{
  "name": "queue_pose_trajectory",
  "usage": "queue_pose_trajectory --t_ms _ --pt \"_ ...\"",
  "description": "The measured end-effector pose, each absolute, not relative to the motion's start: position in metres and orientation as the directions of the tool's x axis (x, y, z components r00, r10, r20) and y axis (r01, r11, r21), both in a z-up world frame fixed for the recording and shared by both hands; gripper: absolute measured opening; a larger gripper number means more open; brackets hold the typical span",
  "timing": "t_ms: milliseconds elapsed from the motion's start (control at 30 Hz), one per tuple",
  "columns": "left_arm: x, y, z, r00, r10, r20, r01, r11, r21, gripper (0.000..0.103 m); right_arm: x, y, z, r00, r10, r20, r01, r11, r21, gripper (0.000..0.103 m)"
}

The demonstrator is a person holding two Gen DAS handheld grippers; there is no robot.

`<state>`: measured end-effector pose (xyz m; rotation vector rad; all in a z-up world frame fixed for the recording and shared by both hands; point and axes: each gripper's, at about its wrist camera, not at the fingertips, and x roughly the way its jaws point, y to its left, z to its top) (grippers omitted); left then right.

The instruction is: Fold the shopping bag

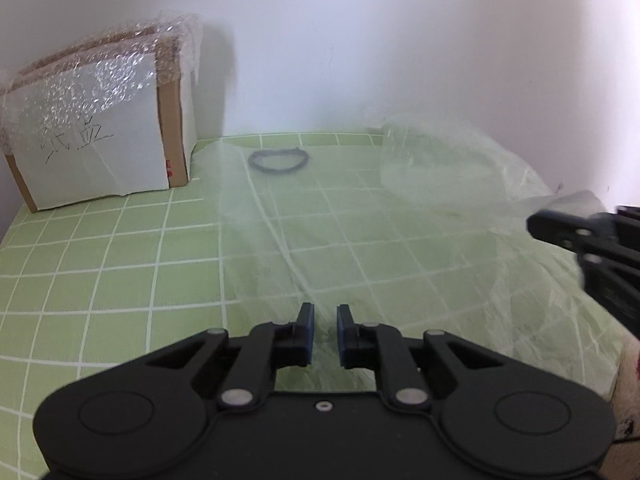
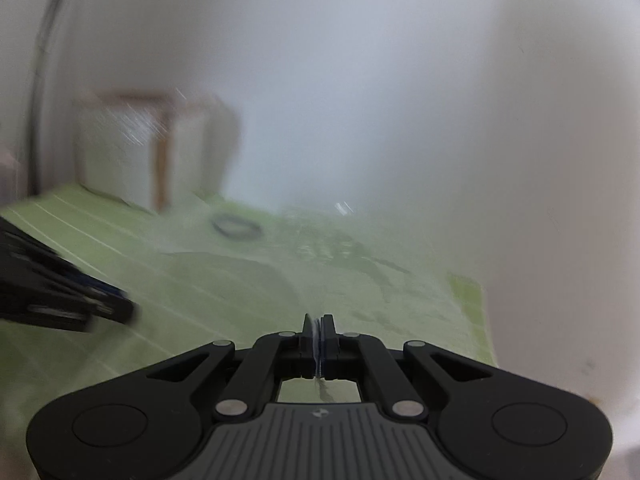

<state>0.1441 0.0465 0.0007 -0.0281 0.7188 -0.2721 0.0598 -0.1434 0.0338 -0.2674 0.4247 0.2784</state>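
On green checked cloth [image 1: 100, 264]: clear plastic shopping bag [image 1: 360, 240] spread flat. Left gripper [image 1: 324, 318] jaws narrowly parted, empty, over bag's near edge. Right gripper [image 2: 319, 326] clamped on bag film, view blurred.

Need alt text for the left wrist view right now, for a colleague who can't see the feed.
The left gripper, jaws open, hovers over a clear plastic shopping bag spread on a green checked cloth. At the right edge the right gripper holds a lifted part of the bag. Behind, a cardboard box under bubble wrap and a dark cord loop lie by the wall.
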Motion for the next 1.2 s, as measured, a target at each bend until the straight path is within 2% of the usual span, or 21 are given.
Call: queue_pose_trajectory --t_ms 167,333,467,567,667,767,833,967,1200 --pt "0.149 0.057 -0.001 0.725 -0.273 -0.632 0.22 0.962 -0.164 0.013 0.038 -0.139 0.034 0.838 0.338 -0.428 -0.435 0.888 -0.149 0.001" --pt "0.146 0.069 -0.005 0.736 -0.313 -0.601 0.199 0.948 -0.25 0.013 0.021 -0.15 0.036 0.764 0.51 -0.396 -0.539 0.841 0.043 0.001" --pt "0.146 0.082 -0.011 0.738 -0.364 -0.568 0.17 0.915 -0.365 0.013 0.014 -0.159 0.04 0.69 0.609 -0.392 -0.599 0.784 0.163 0.001" --pt "0.147 0.101 -0.018 0.731 -0.428 -0.531 0.133 0.854 -0.504 0.014 0.013 -0.151 0.031 0.668 0.598 -0.442 -0.612 0.78 0.131 0.001" --pt "0.144 0.119 -0.022 0.732 -0.472 -0.491 0.105 0.791 -0.603 0.021 0.011 -0.15 0.027 0.645 0.609 -0.463 -0.625 0.768 0.14 0.001" --pt "0.139 0.131 -0.021 0.752 -0.474 -0.458 0.096 0.766 -0.636 0.024 0.008 -0.15 0.028 0.625 0.629 -0.461 -0.642 0.751 0.154 0.001" --pt "0.137 0.138 -0.021 0.763 -0.475 -0.438 0.08 0.742 -0.665 0.031 0.009 -0.152 0.029 0.615 0.652 -0.443 -0.652 0.737 0.18 0.001" --pt "0.138 0.141 -0.02 0.771 -0.454 -0.446 0.061 0.75 -0.658 0.032 0.012 -0.168 0.034 0.534 0.761 -0.368 -0.685 0.645 0.34 0.001" --pt "0.136 0.15 -0.018 0.791 -0.473 -0.388 0.078 0.706 -0.704 0.034 0.015 -0.162 0.026 0.504 0.735 -0.455 -0.685 0.66 0.308 0.001"
